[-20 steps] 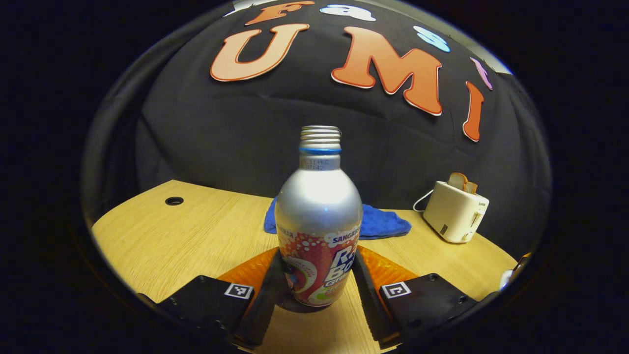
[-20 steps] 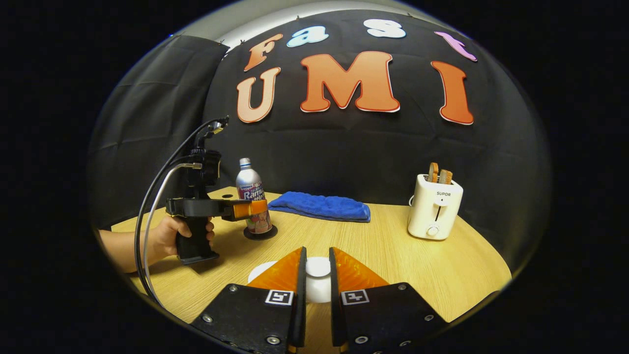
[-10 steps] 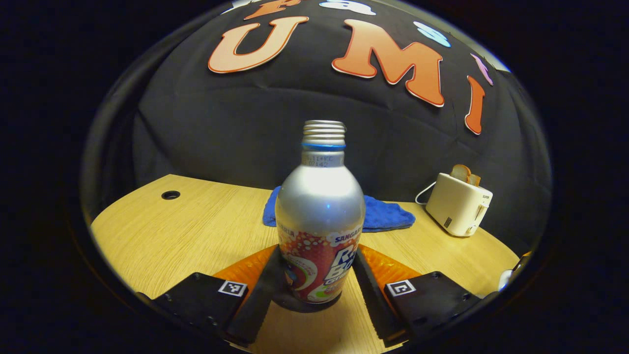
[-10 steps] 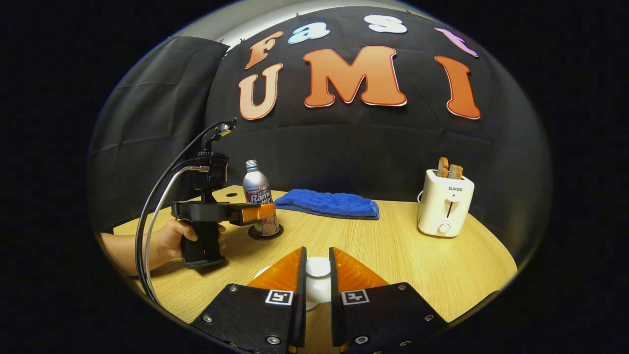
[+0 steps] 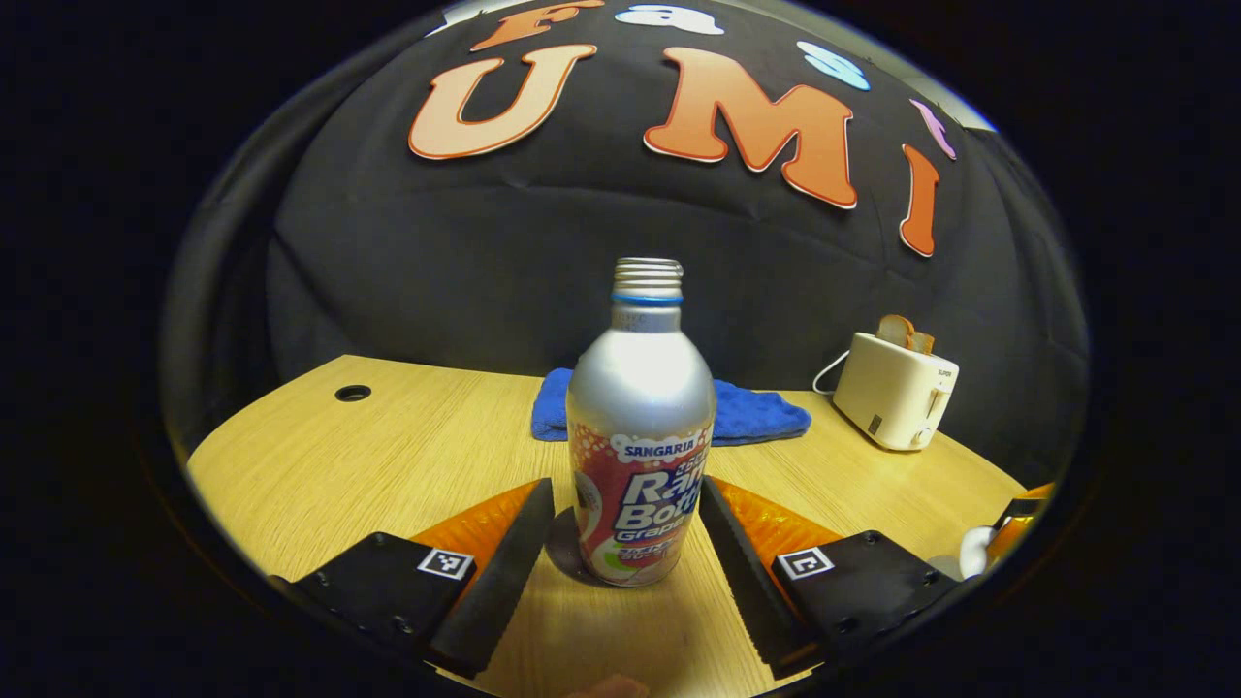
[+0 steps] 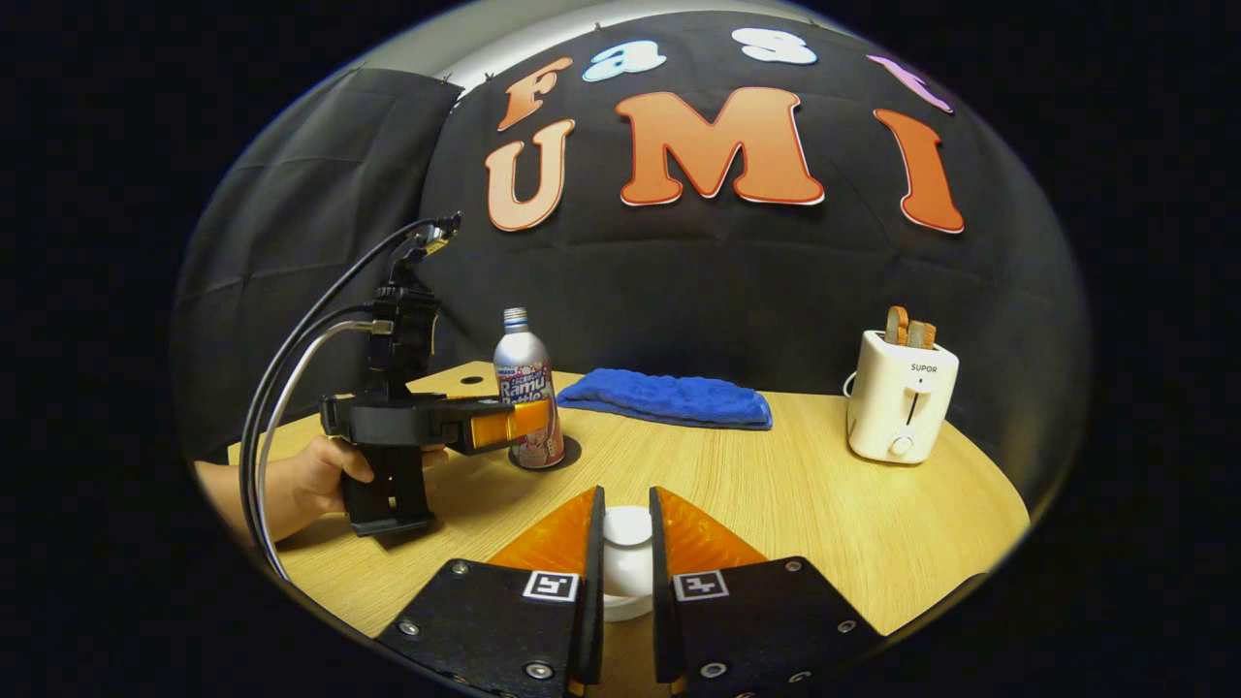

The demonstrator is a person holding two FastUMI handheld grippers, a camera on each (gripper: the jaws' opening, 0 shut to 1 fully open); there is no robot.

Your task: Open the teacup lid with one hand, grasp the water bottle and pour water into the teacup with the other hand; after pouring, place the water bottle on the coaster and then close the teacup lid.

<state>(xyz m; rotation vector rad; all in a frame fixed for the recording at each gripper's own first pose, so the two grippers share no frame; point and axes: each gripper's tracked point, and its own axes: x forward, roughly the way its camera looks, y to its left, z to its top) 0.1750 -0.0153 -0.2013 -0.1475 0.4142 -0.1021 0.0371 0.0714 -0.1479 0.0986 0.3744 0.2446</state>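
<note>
Two grippers: left gripper (image 5: 625, 543) straddles the bottle; right gripper (image 6: 621, 557) sits at the lid.
Bottle: bottle (image 5: 640, 436) stands upright on the dark coaster (image 5: 567, 553), uncapped, on the table (image 5: 388, 456), in front of the blue cloth (image 5: 756, 417).
Bottle handling: metal body, judged stiff, smooth and somewhat slippery; open neck means any tilt may spill; weight depends on the fill, which cannot be seen.
Bottle hold point: lower labelled body, below the shoulder, where the walls run straight and the pads can seat flat.
Left gripper state: released; both fingers (image 5: 499, 572) stand apart from the bottle, with a gap on each side.
Lid: white lid knob (image 6: 627, 526) lies between the right fingers, low and central in the right gripper view; the cup under it is mostly hidden.
Lid handling: judged ceramic, hard, brittle and slick; take it by the knob, squarely, with moderate force.
Right gripper state: clenched narrowly about the knob; contact of both fingers appears likely but is hard to confirm.
Change, left: one second ago the fingers pressed the bottle's sides; now they have spread and drawn back, and the bottle shows slightly farther off.
Change, right: grip on the knob is unchanged; the view has shifted a little, with the toaster (image 6: 902, 407) now farther right.
Task stage: bottle judged set down; lid closing is in hand.
</note>
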